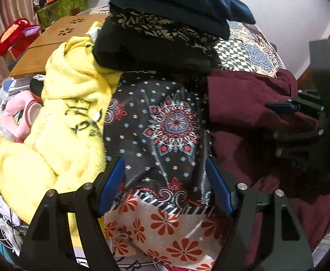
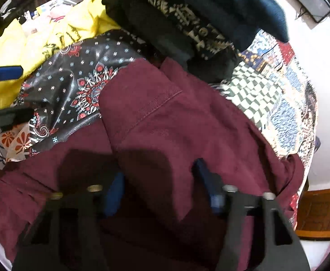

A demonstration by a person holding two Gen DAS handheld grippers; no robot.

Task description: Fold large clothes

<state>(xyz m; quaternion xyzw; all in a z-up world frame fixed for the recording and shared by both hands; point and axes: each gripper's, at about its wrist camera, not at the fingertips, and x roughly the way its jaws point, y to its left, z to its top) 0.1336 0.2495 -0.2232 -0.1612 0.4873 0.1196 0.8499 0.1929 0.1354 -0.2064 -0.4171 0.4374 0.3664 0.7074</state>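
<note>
Maroon garment: I see the maroon garment (image 2: 187, 122) lying in a loose heap on the bed, on the right side of the pile, partly on top of the black flowered cloth (image 1: 165, 126).
Which way it lies: it spreads right under my right gripper (image 2: 159, 185) and a bit beyond it. A stitched seam runs slantwise across the top flap, from low left to high right in the right wrist view.
Right fingers: they stand on either side of a fold of maroon cloth. The picture is blurry, so I cannot tell if the pads press on it yet.
Left gripper: my left gripper (image 1: 165, 180) hangs over the black flowered cloth, and the maroon garment is off to its right. Its fingers are apart and hold nothing.
Nearer hand: the right one. It is down at the maroon cloth. The left one is beside it, not on it.
Next move, my guess: the right hand has to pinch the fold, and the left has to slide right to find another edge.
Around it: a yellow fuzzy garment (image 1: 58, 122) lies on the left. A stack of folded dark clothes (image 1: 165, 22) sits behind. The patchwork bedspread (image 2: 277, 103) shows at the right.
Containers: I see no basket or box for clothes here.
</note>
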